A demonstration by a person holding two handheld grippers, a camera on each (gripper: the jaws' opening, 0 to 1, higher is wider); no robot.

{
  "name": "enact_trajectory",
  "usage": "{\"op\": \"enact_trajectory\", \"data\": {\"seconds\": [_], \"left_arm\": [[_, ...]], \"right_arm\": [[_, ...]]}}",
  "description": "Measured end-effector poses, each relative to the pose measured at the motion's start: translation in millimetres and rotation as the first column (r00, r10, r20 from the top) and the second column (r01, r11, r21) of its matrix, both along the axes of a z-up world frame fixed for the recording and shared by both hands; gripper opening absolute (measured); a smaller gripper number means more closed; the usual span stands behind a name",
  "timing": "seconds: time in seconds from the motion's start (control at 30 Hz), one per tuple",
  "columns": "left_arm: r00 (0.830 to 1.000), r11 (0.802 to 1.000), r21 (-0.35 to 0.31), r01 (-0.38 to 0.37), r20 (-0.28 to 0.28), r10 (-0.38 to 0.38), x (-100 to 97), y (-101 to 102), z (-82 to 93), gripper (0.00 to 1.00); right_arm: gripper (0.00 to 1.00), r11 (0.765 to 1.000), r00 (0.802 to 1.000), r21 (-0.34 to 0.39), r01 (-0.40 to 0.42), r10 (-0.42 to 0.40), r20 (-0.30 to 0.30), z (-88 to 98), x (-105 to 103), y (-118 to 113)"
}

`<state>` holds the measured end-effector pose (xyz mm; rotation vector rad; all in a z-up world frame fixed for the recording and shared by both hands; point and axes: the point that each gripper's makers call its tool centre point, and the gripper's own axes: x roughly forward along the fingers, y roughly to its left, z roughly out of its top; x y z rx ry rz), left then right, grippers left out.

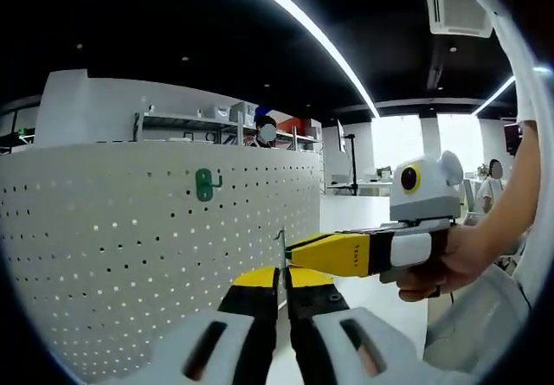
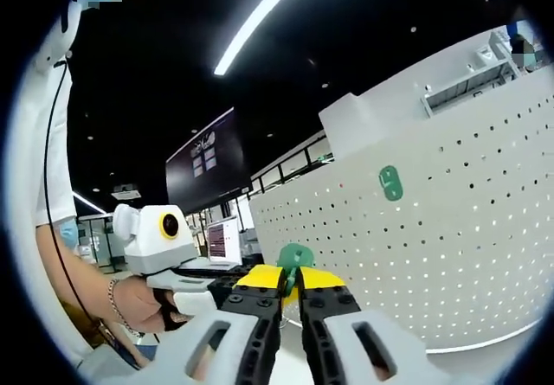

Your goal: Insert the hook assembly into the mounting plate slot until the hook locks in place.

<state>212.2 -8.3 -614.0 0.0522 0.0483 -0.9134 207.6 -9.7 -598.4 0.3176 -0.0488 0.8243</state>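
White pegboard (image 2: 450,229) curves across the room, one green hook (image 2: 390,182) already on it. Right gripper (image 2: 291,291), jaws closed on a green hook piece (image 2: 295,256), sits just below; bare holes lie at two o'clock. Left gripper (image 1: 281,294) looks shut, empty, alongside.

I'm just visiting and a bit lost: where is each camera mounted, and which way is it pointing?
Left gripper view: rides on the left tool, facing the white pegboard with its green hook; the right tool and the person's hand enter from the right.
Right gripper view: rides on the right tool, which pinches a green hook piece; the left tool shows.
Shared: pegboard, mounted hook.
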Motion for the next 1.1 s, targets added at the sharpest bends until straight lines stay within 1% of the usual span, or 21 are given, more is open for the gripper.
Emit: {"op": "enact_trajectory", "data": {"seconds": [0.13, 0.23, 0.43, 0.5, 0.53, 0.67, 0.7, 0.73, 0.8, 0.87, 1.0, 1.1], "left_arm": [[1.0, 1.0, 0.002, -0.005, 0.002, 0.005, 0.2, 0.1, -0.2, 0.03], [1.0, 1.0, -0.002, -0.014, 0.0, 0.014, 1.5, 1.0, -0.3, 0.03], [1.0, 1.0, 0.007, -0.016, 0.002, 0.016, 1.1, 1.4, -1.5, 0.02], [1.0, 1.0, 0.003, -0.015, 0.005, 0.015, 0.6, 1.3, -0.9, 0.02], [1.0, 1.0, 0.006, -0.017, 0.008, 0.017, 0.6, 1.3, -1.4, 0.02], [1.0, 1.0, 0.006, -0.021, 0.008, 0.021, 1.2, 1.7, -2.1, 0.02], [1.0, 1.0, 0.005, -0.022, 0.009, 0.021, 1.3, 1.8, -1.8, 0.02], [1.0, 1.0, 0.005, -0.022, 0.01, 0.022, 1.4, 1.6, -1.3, 0.02], [1.0, 1.0, 0.012, -0.022, 0.011, 0.022, 1.6, 1.9, -2.0, 0.02], [1.0, 1.0, 0.01, -0.021, 0.01, 0.021, 1.5, 1.9, -2.1, 0.02], [1.0, 1.0, 0.012, -0.021, 0.012, 0.021, 1.1, 1.8, -2.0, 0.02], [1.0, 1.0, 0.01, -0.022, 0.008, 0.022, 1.2, 2.0, -2.4, 0.02]], "right_arm": [[0.02, 1.0, 1.0, 0.022, 0.01, -0.01, -0.022, -0.2, 2.0, -0.1], [0.02, 0.999, 0.999, 0.03, 0.02, -0.019, -0.026, -0.1, 2.8, 0.6], [0.02, 0.997, 0.997, 0.067, 0.027, -0.022, -0.073, -1.6, 3.4, 1.1], [0.02, 0.992, 0.992, 0.12, 0.026, -0.011, -0.126, -2.1, 3.4, 0.5], [0.02, 0.993, 0.993, 0.114, 0.026, -0.012, -0.12, -2.2, 3.9, 0.3], [0.02, 0.989, 0.987, 0.145, 0.034, -0.011, -0.159, -2.5, 4.7, 0.6], [0.02, 0.987, 0.985, 0.158, 0.035, -0.008, -0.17, -2.4, 5.2, 0.0], [0.02, 0.981, 0.98, 0.189, 0.039, -0.001, -0.2, -2.7, 5.8, -0.5], [0.01, 0.987, 0.984, 0.158, 0.041, -0.012, -0.179, -2.3, 5.3, 0.4], [0.01, 0.984, 0.98, 0.173, 0.041, -0.006, -0.199, -2.7, 5.7, 0.1], [0.01, 0.982, 0.978, 0.181, 0.043, -0.004, -0.21, -2.9, 5.6, 0.1], [0.0, 0.984, 0.978, 0.174, 0.044, -0.007, -0.207, -3.3, 5.5, 0.4]]}}
